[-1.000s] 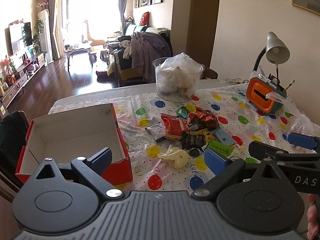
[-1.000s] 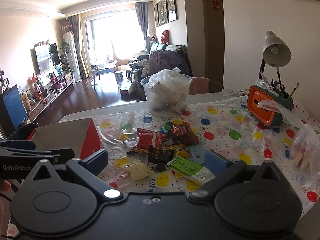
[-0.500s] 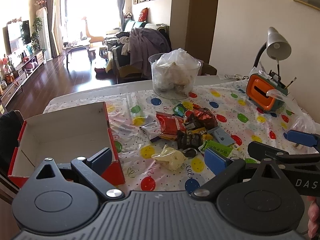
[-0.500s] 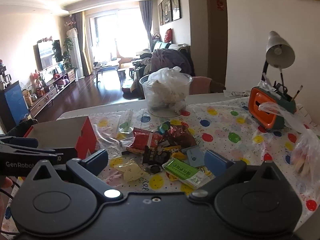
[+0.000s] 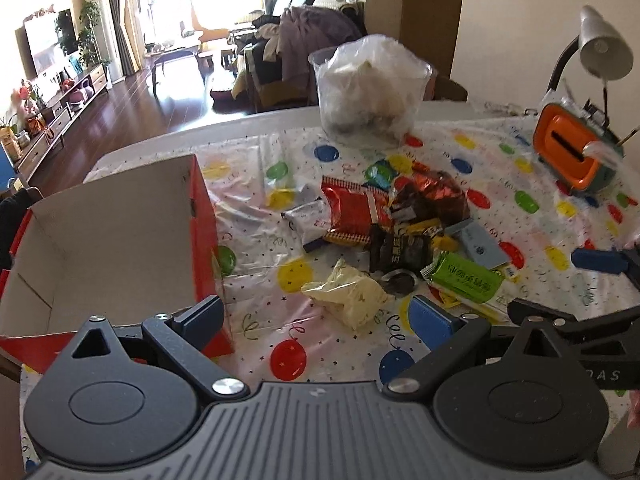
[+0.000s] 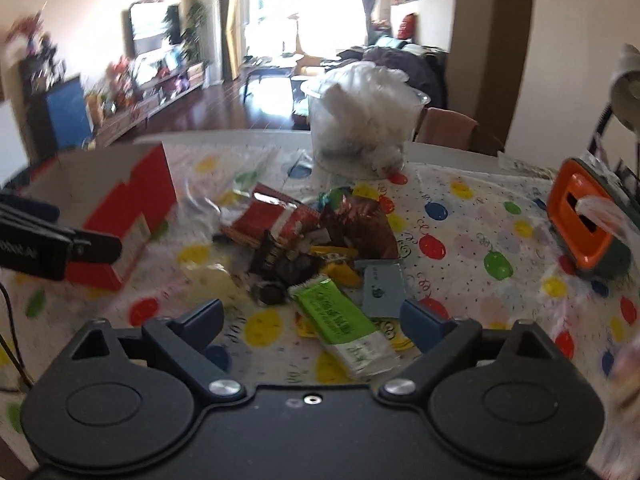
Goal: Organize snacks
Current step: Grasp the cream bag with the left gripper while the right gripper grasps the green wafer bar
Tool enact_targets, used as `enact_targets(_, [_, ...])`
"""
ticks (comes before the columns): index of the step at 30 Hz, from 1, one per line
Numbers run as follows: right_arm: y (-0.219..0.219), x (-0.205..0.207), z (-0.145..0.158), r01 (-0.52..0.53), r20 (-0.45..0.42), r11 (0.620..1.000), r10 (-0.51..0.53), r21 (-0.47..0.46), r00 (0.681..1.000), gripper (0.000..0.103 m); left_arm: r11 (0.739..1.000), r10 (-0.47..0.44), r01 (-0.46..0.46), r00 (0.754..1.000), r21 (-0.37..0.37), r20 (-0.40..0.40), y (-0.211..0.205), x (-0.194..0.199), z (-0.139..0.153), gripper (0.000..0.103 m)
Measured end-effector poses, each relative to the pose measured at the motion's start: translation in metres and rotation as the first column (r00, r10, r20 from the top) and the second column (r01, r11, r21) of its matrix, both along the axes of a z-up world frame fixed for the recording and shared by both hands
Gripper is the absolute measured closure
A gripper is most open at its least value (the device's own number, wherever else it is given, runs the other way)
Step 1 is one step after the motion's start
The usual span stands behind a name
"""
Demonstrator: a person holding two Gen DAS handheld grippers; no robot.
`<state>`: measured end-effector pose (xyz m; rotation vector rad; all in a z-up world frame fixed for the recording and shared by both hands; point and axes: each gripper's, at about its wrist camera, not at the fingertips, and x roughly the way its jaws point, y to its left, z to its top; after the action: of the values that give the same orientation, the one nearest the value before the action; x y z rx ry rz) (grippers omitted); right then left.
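Observation:
A heap of snacks lies mid-table: a red packet (image 5: 354, 216), a brown foil bag (image 5: 434, 194), a dark packet (image 5: 400, 250), a green bar (image 5: 466, 278) and a pale yellow wrapper (image 5: 350, 294). The open red cardboard box (image 5: 108, 240) stands left of them and holds nothing. My left gripper (image 5: 318, 316) is open above the table, just short of the yellow wrapper. My right gripper (image 6: 314, 316) is wide and closing; the green bar (image 6: 340, 318) lies on the table between its fingers, untouched. One of its blue fingertips (image 5: 598, 261) shows at the right edge of the left wrist view.
A clear tub (image 5: 370, 92) stuffed with a white bag stands behind the heap. An orange and green holder (image 5: 574, 156) and a desk lamp (image 5: 604, 44) are at the far right. The balloon-print cloth (image 5: 288, 356) covers the table; a living room lies beyond its far edge.
Both grippers have dropped closer to the table and the snack heap. The right wrist view has rolled and blurred, with the green bar now lying between its fingers, which stand slightly narrower.

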<state>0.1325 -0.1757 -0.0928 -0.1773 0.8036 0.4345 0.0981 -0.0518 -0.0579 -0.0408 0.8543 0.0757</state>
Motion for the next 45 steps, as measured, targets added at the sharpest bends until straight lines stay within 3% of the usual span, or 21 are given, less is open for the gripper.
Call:
enact_targets(4, [-0.005, 0.02, -0.019, -0.07, -0.015, 0.996, 0.07, -0.048, 0.997, 0.011, 0.999, 0.034, -0.035, 0.999, -0.021, -0.042, -0.008, 0.023, -0.016, 0.004])
enact_targets(7, [-0.007, 0.034, -0.033, -0.106, -0.042, 0.992, 0.104, -0.068, 0.994, 0.023, 0.998, 0.056, -0.059, 0.994, -0.028, -0.091, -0.014, 0.043, -0.029, 0.004])
enact_targets(10, [-0.007, 0.046, -0.049, -0.138, -0.077, 0.987, 0.132, -0.078, 0.988, 0.024, 0.997, 0.073, -0.077, 0.99, -0.024, -0.117, -0.023, 0.064, -0.043, 0.004])
enact_targets(17, [-0.003, 0.068, -0.074, -0.196, -0.147, 0.976, 0.181, -0.094, 0.973, 0.03, 0.98, 0.155, -0.18, 0.955, -0.081, -0.253, -0.02, 0.106, -0.077, 0.012])
enact_targets(23, [0.001, 0.08, -0.085, -0.228, -0.182, 0.968, 0.207, -0.101, 0.961, 0.035, 0.966, 0.184, -0.231, 0.931, -0.118, -0.316, -0.016, 0.126, -0.092, 0.017])
enact_targets(30, [0.007, 0.087, -0.092, -0.241, -0.207, 0.965, 0.215, -0.107, 0.954, 0.044, 0.945, 0.214, -0.29, 0.898, -0.153, -0.384, -0.005, 0.138, -0.105, 0.034])
enact_targets(34, [0.008, 0.088, -0.093, -0.246, -0.212, 0.964, 0.221, -0.102, 0.952, 0.054, 0.944, 0.216, -0.296, 0.888, -0.145, -0.407, -0.005, 0.14, -0.11, 0.046])
enact_targets(36, [0.008, 0.088, -0.093, -0.247, -0.214, 0.964, 0.221, -0.102, 0.952, 0.058, 0.948, 0.213, -0.288, 0.889, -0.135, -0.405, -0.006, 0.14, -0.111, 0.056])
enact_targets(45, [0.007, 0.083, -0.088, -0.229, -0.207, 0.97, 0.208, -0.08, 0.956, 0.062, 0.959, 0.199, -0.26, 0.902, -0.114, -0.383, -0.008, 0.128, -0.106, 0.067])
